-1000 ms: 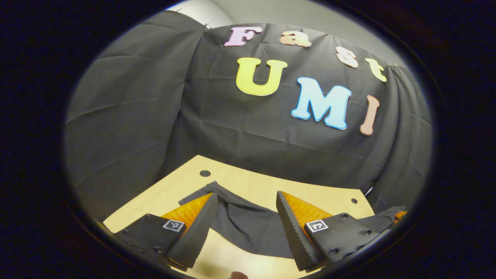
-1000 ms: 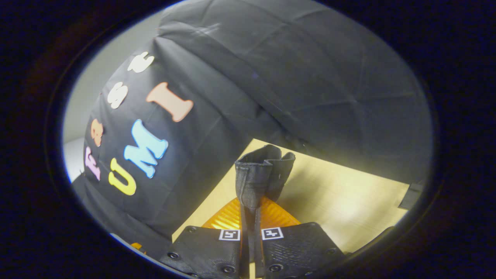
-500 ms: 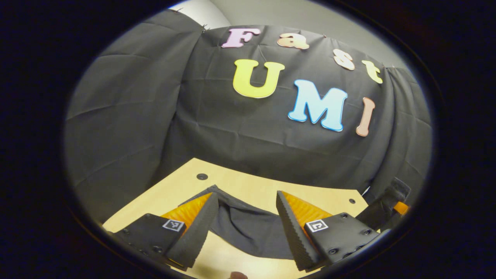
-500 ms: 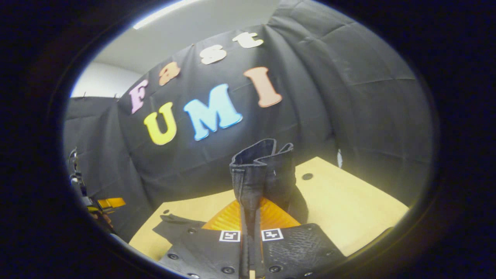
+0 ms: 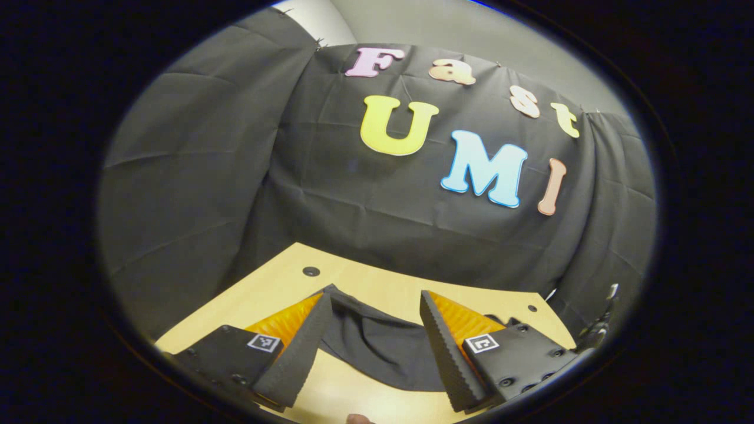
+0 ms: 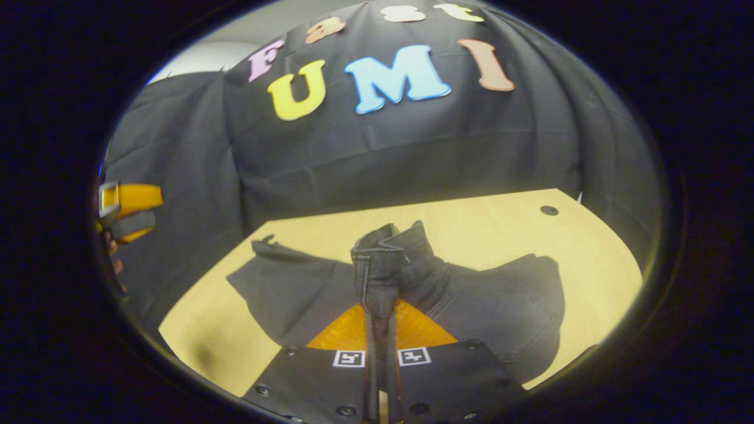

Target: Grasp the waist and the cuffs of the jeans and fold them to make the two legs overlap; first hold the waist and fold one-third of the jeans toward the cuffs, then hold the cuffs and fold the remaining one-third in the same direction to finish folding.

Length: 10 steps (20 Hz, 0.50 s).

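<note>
The dark jeans [image 6: 294, 288] lie spread on the light wooden table [image 6: 489, 218]. My right gripper [image 6: 380, 318] is shut on a thick stitched edge of the jeans [image 6: 377, 271], which stands bunched above its fingers, over the rest of the cloth. I cannot tell whether this edge is waist or cuff. In the left gripper view a dark fold of the jeans [image 5: 377, 347] lies on the table just beyond and between the fingers of my left gripper [image 5: 373, 300], which is open and holds nothing. The left gripper [image 6: 126, 206] also shows far left in the right gripper view, with a hand.
The black cloth wall closes the table's far side and both flanks. Small round holes sit in the tabletop near its far corners [image 5: 310, 271] [image 6: 549, 210]. Bare wood [image 6: 200, 330] lies left of the jeans.
The right gripper has swung round and tipped down with the held edge, so the spread jeans now lie under it. The left gripper stays open, almost still.
</note>
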Each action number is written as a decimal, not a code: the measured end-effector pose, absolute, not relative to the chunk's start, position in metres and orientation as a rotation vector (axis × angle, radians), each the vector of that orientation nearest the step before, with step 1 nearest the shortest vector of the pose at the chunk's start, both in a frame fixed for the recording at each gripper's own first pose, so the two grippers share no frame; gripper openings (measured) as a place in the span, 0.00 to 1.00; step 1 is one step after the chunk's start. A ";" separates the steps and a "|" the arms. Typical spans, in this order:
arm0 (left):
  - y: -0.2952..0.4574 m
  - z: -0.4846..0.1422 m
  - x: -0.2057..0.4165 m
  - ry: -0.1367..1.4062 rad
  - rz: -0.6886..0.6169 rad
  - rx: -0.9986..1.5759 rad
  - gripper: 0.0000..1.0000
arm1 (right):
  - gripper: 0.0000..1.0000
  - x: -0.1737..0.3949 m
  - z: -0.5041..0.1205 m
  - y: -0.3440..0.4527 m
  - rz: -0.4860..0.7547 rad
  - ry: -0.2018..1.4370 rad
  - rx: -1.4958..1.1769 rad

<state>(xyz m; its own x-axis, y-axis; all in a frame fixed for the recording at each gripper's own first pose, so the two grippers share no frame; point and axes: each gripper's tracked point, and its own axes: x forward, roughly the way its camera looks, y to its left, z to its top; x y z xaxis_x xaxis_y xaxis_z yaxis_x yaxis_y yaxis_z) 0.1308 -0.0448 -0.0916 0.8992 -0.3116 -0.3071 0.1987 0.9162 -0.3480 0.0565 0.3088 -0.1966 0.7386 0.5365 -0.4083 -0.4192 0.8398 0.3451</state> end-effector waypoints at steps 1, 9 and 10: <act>-0.040 -0.098 0.132 0.386 -0.262 -0.341 0.98 | 0.06 0.052 -0.205 0.314 0.542 0.542 0.204; -0.006 -0.166 0.151 0.572 -0.145 -0.608 0.98 | 0.80 0.032 -0.195 0.315 0.590 0.544 0.197; -0.005 -0.180 0.154 0.608 -0.127 -0.646 0.98 | 0.94 0.032 -0.188 0.306 0.574 0.524 0.195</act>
